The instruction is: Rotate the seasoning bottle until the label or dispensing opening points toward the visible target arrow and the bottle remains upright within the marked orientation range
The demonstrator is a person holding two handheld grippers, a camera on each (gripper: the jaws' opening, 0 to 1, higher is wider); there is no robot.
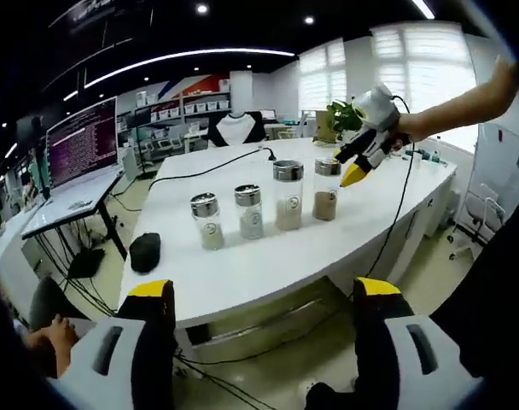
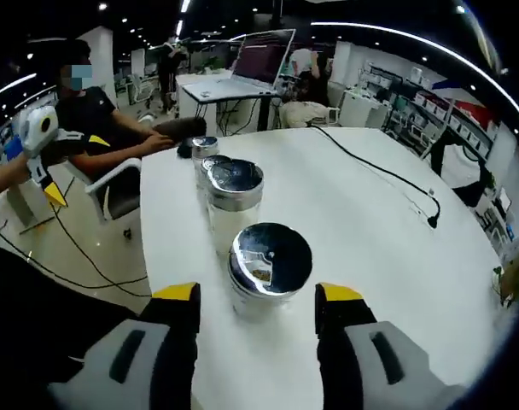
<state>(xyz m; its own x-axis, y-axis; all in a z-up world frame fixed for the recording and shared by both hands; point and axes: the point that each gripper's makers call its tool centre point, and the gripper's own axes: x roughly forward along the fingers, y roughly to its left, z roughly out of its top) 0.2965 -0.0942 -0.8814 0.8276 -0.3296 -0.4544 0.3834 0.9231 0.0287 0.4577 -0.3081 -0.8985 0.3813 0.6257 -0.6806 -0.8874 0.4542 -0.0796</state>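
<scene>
while four clear seasoning bottles with shiny metal caps stand upright in a row on the white table (image 1: 268,256), the left gripper (image 1: 264,295) hangs off the table's near edge, well apart from them, its yellow-tipped jaws spread wide with nothing between.

in the left gripper view the row runs from a short bottle (image 1: 207,220) with pale contents, past a second short bottle (image 1: 248,211) with whitish grains, to a taller bottle (image 1: 288,195) holding a light beige layer low down, and ends at the brown-filled bottle (image 1: 326,189). small round marks sit on the two short bottles; no writing on them can be read.

the right gripper (image 2: 255,299) is held above that end of the row, tilted down over the brown-filled bottle (image 2: 269,259), whose mirrored cap lies between the parted jaws; whether the tips touch it cannot be told. a bare forearm reaches in from the right of the left gripper view to carry it.

a black cable (image 1: 208,166) trails over the table, a dark mouse-like object (image 1: 144,252) lies near its left end, and a monitor (image 1: 82,141) shows lines of text too small to read.
</scene>
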